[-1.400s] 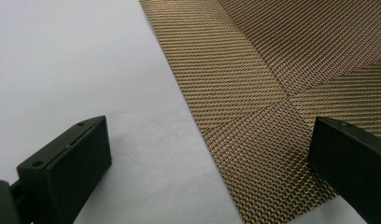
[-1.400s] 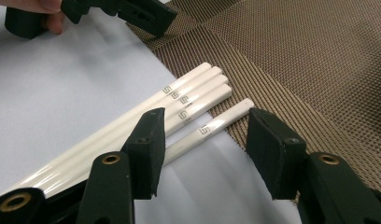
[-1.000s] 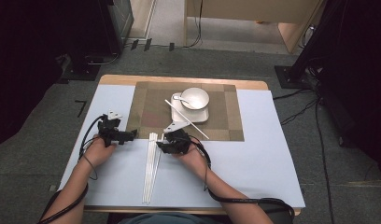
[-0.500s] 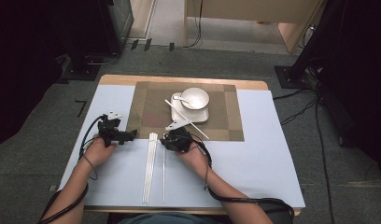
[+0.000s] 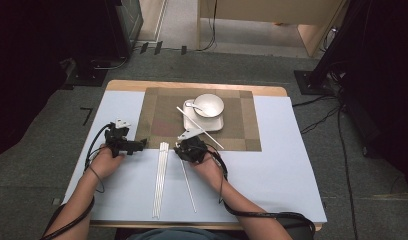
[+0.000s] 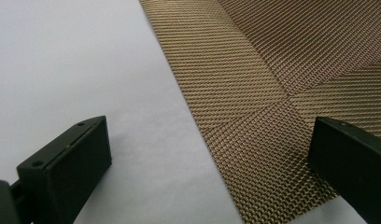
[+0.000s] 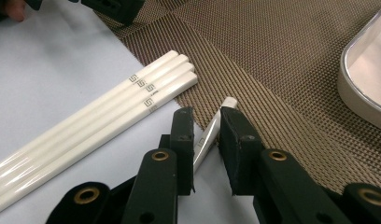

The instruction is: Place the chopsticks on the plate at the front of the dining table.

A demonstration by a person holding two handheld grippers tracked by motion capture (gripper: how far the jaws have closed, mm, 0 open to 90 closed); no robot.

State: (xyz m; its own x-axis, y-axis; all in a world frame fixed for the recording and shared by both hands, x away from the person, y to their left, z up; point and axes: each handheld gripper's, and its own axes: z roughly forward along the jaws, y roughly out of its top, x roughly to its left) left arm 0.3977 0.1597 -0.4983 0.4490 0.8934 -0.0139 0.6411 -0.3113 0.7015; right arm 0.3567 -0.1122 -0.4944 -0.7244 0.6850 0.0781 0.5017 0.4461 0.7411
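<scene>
Between the jaws of my right gripper (image 7: 208, 122) lies one white chopstick (image 7: 226, 103), its tip on the edge of the brown woven placemat (image 7: 282, 56). The jaws have just been closing, and their pads press on its sides. From above, this chopstick (image 5: 188, 185) runs back from the right gripper (image 5: 186, 149) toward the person. To its left, three more white chopsticks (image 5: 160, 180) lie side by side (image 7: 109, 112). My left gripper (image 5: 138, 145) rests at the mat's left corner. Its jaws are open with nothing between them (image 6: 209, 140).
A white bowl (image 5: 209, 104) with a spoon (image 5: 192, 105) sits on a white square plate (image 5: 204, 123) on the placemat (image 5: 162, 112). Another chopstick (image 5: 212, 137) lies slanted across the plate. A pale sheet (image 5: 282, 165) covers the table.
One chopstick now lies apart from the bundle, to its right, under the right gripper. Both hands have stayed where they were.
</scene>
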